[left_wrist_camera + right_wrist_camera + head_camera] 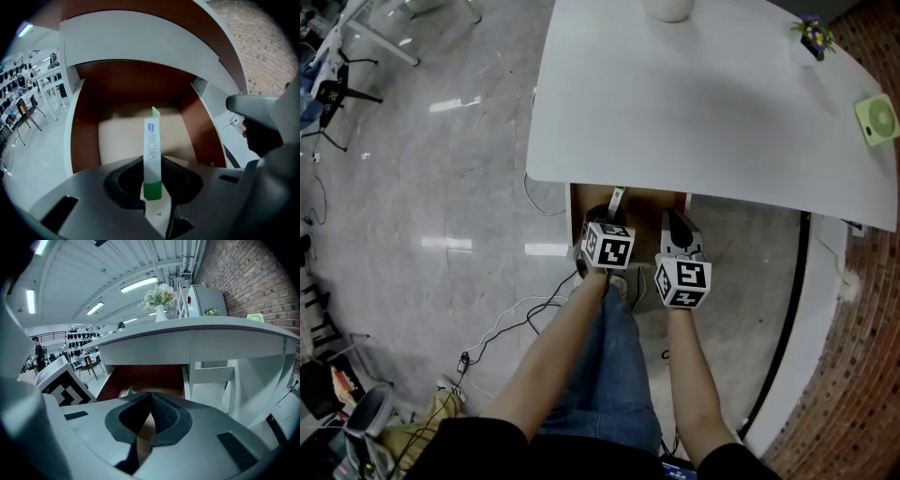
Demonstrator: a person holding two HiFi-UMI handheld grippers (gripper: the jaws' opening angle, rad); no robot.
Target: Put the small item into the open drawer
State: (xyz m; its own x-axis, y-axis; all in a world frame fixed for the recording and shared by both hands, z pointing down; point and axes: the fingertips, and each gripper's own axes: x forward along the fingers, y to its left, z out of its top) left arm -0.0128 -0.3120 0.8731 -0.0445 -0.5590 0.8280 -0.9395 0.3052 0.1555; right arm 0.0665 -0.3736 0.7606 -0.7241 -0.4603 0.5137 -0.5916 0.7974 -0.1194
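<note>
The small item is a slim white box with a green end (152, 154). My left gripper (153, 164) is shut on it, and the box stands upright between the dark pads. It hangs over the pale floor of the open drawer (84, 136), whose walls are reddish-brown. In the head view the drawer (577, 211) juts from under the white table's front edge, and my left gripper (614, 208) reaches into it. My right gripper (675, 223) hovers beside it at the drawer's right half. Its pads (161, 411) meet at the tip with nothing between them, and the drawer (140, 378) lies just ahead.
On the white table (703, 103) stand a white vase (667, 7), a small purple flower pot (814, 36) and a round green object (878, 119). Cables (502, 328) trail on the grey floor to the left. A brick wall (862, 375) runs along the right.
</note>
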